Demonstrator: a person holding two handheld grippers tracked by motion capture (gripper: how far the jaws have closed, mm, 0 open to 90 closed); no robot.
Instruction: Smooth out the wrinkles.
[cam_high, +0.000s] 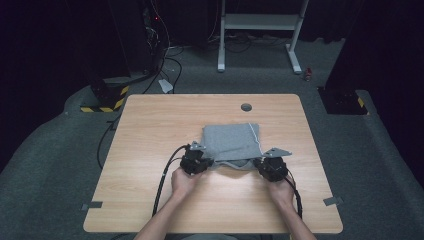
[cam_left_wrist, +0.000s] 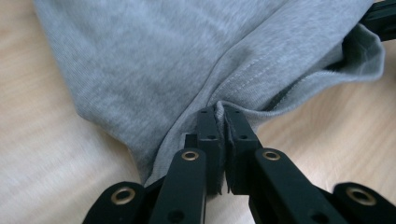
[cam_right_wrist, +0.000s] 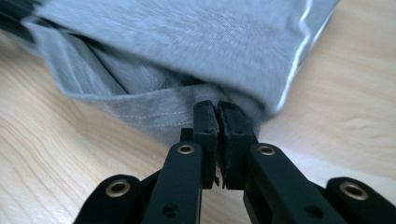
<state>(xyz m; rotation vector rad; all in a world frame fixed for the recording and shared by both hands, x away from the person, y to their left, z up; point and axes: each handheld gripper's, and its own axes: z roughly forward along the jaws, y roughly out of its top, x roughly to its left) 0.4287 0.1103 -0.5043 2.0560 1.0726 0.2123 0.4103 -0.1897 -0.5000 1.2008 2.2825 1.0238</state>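
Both tongs were clamped on the grey cloth (cam_high: 231, 141): my left gripper (cam_left_wrist: 222, 113) had its jaws pressed together on a pinch of the stitched hem, and my right gripper (cam_right_wrist: 218, 108) was closed the same way on the hem at the other near corner. That cloth lay folded on the table (cam_high: 150, 150), spreading away from the jaw tips, with its near edge lifted slightly between the two grips, so that the hem gaped open into a small dark mouth between them. From above, my left gripper (cam_high: 194, 161) and right gripper (cam_high: 271, 167) sat side by side at the cloth's near edge, my hands just behind them. I judged the step in hand to be the grasp for a fold: both near corners taken, the cloth not yet carried anywhere. The next move, as I read it, called for raising both corners together and level, keeping the hem taut between the tongs so the layers underneath would not drag or bunch, then carrying them over toward the far edge. A pale stripe ran along the cloth's side edge just past my right jaw tips. No brand, label or legible writing could be made out on the cloth or the table.
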